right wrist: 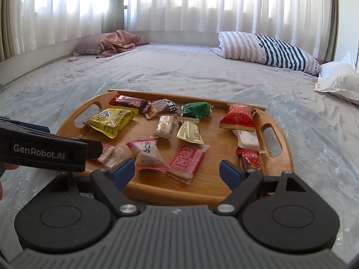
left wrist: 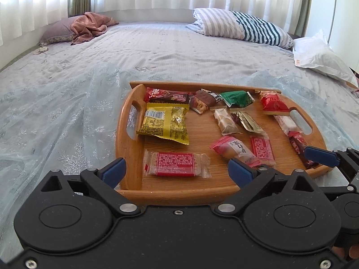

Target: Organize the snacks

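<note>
Left wrist view shows the left gripper with its blue fingers spread wide and holding nothing, poised over the near edge of a wooden tray that sits on a bed draped with pale snowflake fabric. Between its fingers lies a clear-wrapped red biscuit pack in the tray's near left corner. Behind that, against the left handle, rests a yellow snack bag. Along the far edge run a dark red bar, a brown nut bar and a green packet, with a red triangular packet in the far right corner. Mid-tray lie a clear nougat, a gold sachet, a pink pastry packet and a small red-label pack.

Right wrist view shows the right gripper, also spread apart and empty, at the tray's near edge; the small red-label pack lies just ahead between its fingers. By the right handle sit a white wrapped sweet and a dark red bar, one behind the other.

At the far edge of the bed rest a striped pillow, a rumpled pink blanket and, at the right, a white bag.
</note>
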Motion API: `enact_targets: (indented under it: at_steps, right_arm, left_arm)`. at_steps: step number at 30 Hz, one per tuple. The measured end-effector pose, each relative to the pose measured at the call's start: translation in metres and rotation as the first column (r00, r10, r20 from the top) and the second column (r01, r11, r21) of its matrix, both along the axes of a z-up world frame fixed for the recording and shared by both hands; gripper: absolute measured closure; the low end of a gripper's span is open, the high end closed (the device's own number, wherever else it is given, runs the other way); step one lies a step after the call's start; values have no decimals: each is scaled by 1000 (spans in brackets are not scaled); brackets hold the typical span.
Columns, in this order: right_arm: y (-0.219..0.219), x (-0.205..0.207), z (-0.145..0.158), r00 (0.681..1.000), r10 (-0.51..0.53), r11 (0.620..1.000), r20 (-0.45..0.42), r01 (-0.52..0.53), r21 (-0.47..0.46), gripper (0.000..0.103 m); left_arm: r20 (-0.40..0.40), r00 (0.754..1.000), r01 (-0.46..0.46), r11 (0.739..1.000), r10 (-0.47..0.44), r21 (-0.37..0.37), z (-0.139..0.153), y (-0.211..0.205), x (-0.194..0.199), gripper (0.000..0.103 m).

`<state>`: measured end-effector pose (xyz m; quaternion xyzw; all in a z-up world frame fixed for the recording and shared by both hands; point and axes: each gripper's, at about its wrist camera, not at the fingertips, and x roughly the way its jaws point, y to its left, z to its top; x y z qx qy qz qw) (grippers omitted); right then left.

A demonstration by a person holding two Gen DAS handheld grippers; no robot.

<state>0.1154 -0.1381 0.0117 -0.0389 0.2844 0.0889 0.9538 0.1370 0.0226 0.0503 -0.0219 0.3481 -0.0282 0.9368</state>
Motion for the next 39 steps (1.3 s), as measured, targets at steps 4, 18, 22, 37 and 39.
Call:
enact_targets:
  at_steps: [4, 18, 22, 37, 39]
  right_arm:
    - [-9, -6, 3, 1000, -17, 1000, 8, 17, 9, 6]
    - [-35, -31, 1, 997, -79, 995, 17, 78, 55, 0]
    - [-41, -35, -1, 996, -90, 994, 6, 89, 60, 0]
    - [-56, -46, -16, 988, -147, 982, -37, 150, 115, 0]
    - [-56, -48, -18, 988, -150, 982, -38, 153, 109, 0]
  left_arm:
    - [1, 1000, 4, 1000, -4, -7, 3, -2, -8, 5]
    - [11, 1000, 8, 999, -8, -32, 8, -10, -38, 4]
    - [16, 1000, 7, 999, -7, -39, 9, -12, -43, 4]
    - [21, 1000, -12, 999, 13, -42, -3, -13, -61, 4]
    - [17, 1000, -12, 999, 12, -45, -6, -12, -62, 4]
